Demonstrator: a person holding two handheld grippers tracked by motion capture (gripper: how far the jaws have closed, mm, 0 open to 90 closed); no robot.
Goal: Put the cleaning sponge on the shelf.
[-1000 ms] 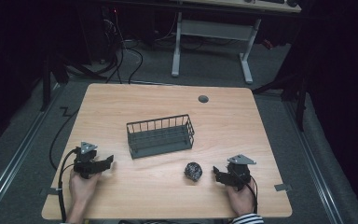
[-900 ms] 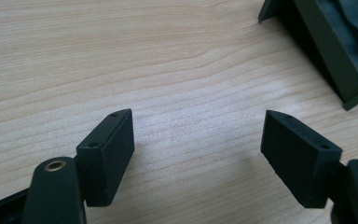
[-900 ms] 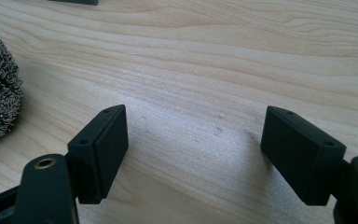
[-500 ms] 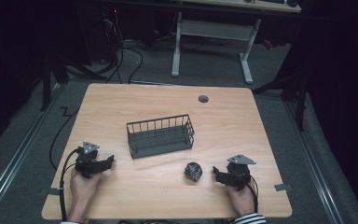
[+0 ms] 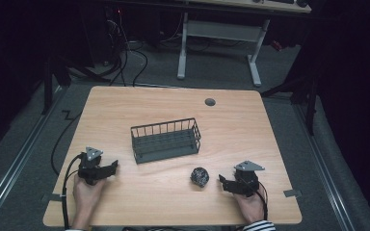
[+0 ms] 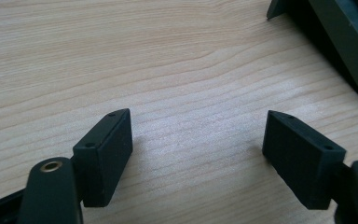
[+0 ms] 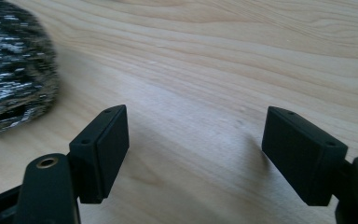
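A dark wire basket [image 5: 165,140] stands near the middle of the wooden table [image 5: 173,106]. A dark speckled ball-like bundle [image 5: 200,176] lies in front of it, to the right; its knitted surface [image 7: 14,65] fills the upper left of the right gripper view. My right gripper [image 5: 223,182] rests on the table just right of the bundle, open, nothing between its jaws [image 7: 196,154]. My left gripper [image 5: 112,167] rests at the front left, open and empty [image 6: 198,156], pointing toward the basket, whose corner [image 6: 340,42] shows in the left gripper view.
A round grommet [image 5: 210,102] sits in the table's far side. Behind the table stand a white desk frame [image 5: 221,33] and cables [image 5: 135,53] on the floor. A cable [image 5: 60,144] hangs off the left edge.
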